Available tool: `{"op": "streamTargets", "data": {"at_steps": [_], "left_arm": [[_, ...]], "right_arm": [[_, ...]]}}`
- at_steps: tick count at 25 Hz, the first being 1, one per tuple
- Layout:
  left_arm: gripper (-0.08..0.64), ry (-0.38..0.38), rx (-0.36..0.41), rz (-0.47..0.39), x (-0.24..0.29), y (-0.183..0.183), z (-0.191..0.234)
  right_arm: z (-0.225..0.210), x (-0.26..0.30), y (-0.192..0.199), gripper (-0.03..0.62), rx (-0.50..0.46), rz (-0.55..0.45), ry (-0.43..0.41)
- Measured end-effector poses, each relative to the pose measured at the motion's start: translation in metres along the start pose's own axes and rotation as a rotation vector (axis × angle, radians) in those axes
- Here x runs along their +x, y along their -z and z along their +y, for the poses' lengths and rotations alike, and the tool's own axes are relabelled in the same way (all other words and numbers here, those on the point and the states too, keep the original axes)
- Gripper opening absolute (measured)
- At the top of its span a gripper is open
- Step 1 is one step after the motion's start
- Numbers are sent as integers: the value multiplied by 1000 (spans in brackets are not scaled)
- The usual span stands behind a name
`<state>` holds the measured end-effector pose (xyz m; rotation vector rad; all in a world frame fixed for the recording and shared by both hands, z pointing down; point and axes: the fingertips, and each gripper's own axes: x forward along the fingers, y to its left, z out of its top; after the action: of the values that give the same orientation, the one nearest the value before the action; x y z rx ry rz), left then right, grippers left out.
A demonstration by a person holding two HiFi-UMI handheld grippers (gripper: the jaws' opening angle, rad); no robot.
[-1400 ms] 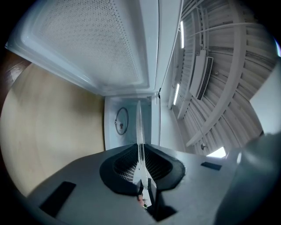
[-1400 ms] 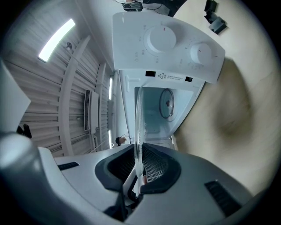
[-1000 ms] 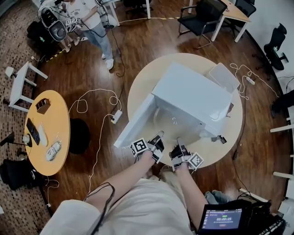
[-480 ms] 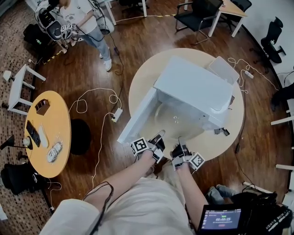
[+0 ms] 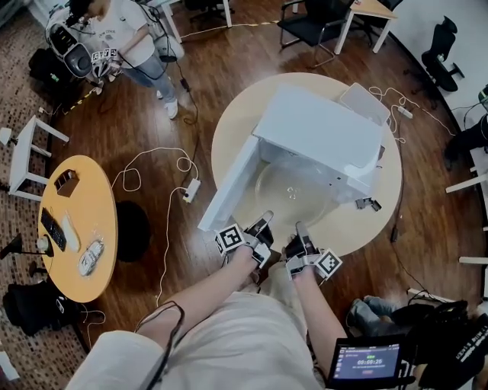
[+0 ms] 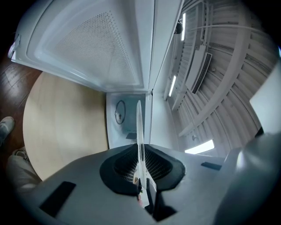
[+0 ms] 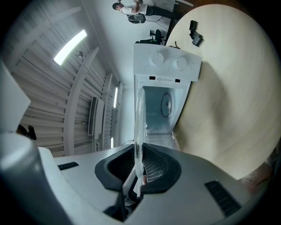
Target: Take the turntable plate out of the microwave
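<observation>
A white microwave (image 5: 320, 129) stands on a round pale table (image 5: 377, 221), its door (image 5: 229, 190) swung open to the left. The clear glass turntable plate (image 5: 293, 190) lies level, half out of the cavity mouth. My left gripper (image 5: 263, 225) is shut on the plate's near rim, and my right gripper (image 5: 300, 232) is shut on the same rim beside it. In the left gripper view the plate (image 6: 139, 132) shows edge-on, clamped in the left gripper (image 6: 141, 176). The right gripper view shows the plate (image 7: 138, 127) the same way in the right gripper (image 7: 137, 176), with the microwave's dial panel (image 7: 167, 63) beyond.
A small black object (image 5: 368, 204) lies on the table right of the microwave, and a pale tray (image 5: 364, 103) behind it. Cables (image 5: 164, 164) trail on the wooden floor. A small orange table (image 5: 76, 228) stands at left, a person with a camera rig (image 5: 114, 38) farther off, chairs (image 5: 313, 19) behind.
Both grippers have drawn back toward me with the plate held between them, so more of the glass disc now shows outside the microwave cavity.
</observation>
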<state>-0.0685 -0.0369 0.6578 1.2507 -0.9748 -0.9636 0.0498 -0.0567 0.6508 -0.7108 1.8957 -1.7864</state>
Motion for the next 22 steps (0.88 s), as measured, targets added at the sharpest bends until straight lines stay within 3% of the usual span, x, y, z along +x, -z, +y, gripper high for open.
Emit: {"op": "streamTargets", "data": {"at_steps": [22], "left_arm": [[31, 16, -22, 84, -12, 16, -14]], "right_arm": [[15, -21, 8, 37, -23, -20, -8]]}}
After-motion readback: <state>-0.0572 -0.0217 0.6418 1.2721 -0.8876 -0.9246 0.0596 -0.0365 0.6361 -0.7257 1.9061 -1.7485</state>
